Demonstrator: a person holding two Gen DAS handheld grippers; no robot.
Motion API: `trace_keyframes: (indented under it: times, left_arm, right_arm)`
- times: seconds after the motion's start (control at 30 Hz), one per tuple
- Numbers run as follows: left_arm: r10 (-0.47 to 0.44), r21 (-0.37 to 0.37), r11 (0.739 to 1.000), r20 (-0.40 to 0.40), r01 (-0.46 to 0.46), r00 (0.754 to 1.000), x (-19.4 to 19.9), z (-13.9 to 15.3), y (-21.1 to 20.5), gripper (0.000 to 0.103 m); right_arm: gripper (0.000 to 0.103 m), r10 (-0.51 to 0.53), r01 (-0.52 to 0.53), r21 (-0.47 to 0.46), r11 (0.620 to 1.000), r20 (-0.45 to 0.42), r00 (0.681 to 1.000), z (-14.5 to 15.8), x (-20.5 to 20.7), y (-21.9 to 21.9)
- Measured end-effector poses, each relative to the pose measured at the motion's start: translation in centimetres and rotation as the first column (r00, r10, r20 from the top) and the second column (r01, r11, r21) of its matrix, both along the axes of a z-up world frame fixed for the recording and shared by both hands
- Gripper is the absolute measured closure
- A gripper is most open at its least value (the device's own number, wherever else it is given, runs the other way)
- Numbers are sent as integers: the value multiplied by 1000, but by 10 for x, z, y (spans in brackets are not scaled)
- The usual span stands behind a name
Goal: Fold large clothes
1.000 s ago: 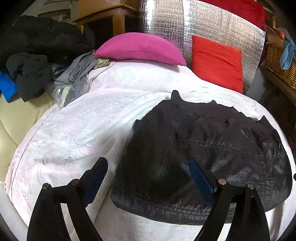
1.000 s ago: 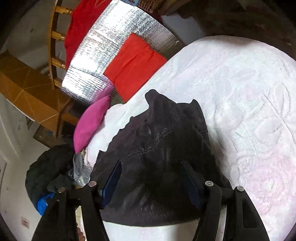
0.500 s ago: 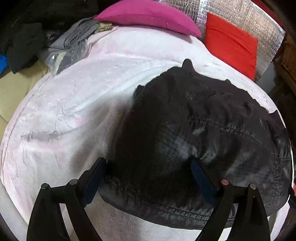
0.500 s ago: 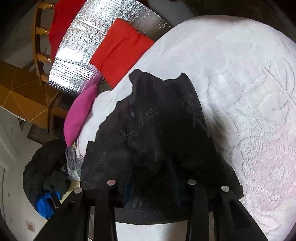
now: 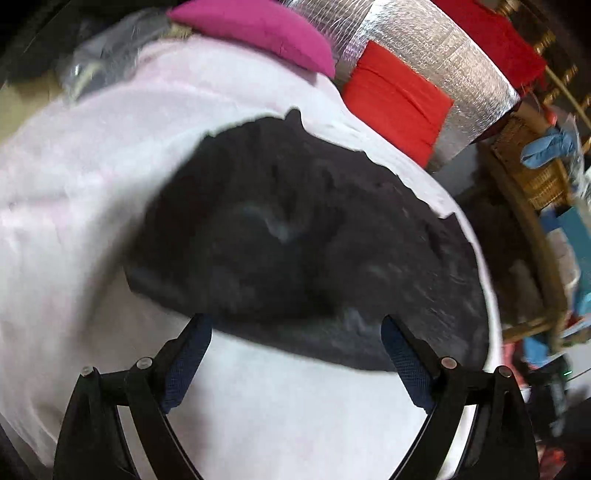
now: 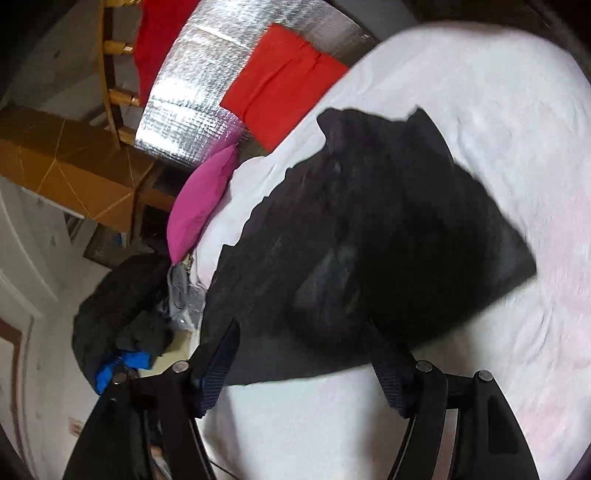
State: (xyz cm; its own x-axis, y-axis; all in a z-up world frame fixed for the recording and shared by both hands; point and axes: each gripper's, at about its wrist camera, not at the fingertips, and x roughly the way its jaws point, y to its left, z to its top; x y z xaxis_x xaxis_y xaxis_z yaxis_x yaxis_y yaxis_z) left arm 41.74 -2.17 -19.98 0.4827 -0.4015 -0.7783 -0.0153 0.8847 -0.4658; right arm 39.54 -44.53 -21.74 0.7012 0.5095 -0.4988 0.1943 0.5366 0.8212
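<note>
Black garment (image 5: 303, 236) lies folded into a compact block on the white bedspread (image 5: 74, 192), just ahead of both tools. Since a second ago: right tool (image 6: 306, 354) squeezed in on the garment's near edge, and its jaws are now opening, with the near hem between the pads but not pinched, so released. Left tool (image 5: 295, 343) has pulled back from over the cloth; jaws wide, tips at the near hem, nothing gripped. The top layer looks shifted and bunched compared with half a second ago. Reads as a fold just laid down and let go; likely smoothing or one more fold left.

Around: pink cushion (image 5: 258, 29) and red cushion (image 5: 395, 99) beyond the garment, silver foil panel (image 5: 436, 62) behind them, and a pile of dark clothes (image 6: 122, 302) off the bed edge left of the right tool. Wicker basket (image 5: 532, 173) far right of the left tool. Nothing blocks either tool; the frames are motion-blurred.
</note>
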Motion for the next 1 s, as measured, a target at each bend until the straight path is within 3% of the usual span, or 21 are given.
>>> trace_keyframes:
  times: [0.2,0.3,0.5,0.77,1.0]
  left_arm:
    - [53,-172,982,-174,-84,983,-12,-38,7,10]
    - [70,-238,964,-213,-121,975,-11,-50,9,10]
    - [167,-369,901,-194,-230,967,7,-53,24,10]
    - [218,-490,816,-229,-306,949,31,-78,26,10]
    - [240,-528,791,-200,-311,950,46,-83,23,11]
  right_arm:
    - [30,-64,69,88,994,-65,996,-20,-21,4]
    - [30,-121,134,119,984,-111,986,-32,-26,0]
    - [30,-233,266,189,945,-181,956,-59,-25,-14]
    - [29,-302,319,203,926,-111,947,-64,4,-16]
    - [27,-340,344,113,932,-53,939,-56,28,-14]
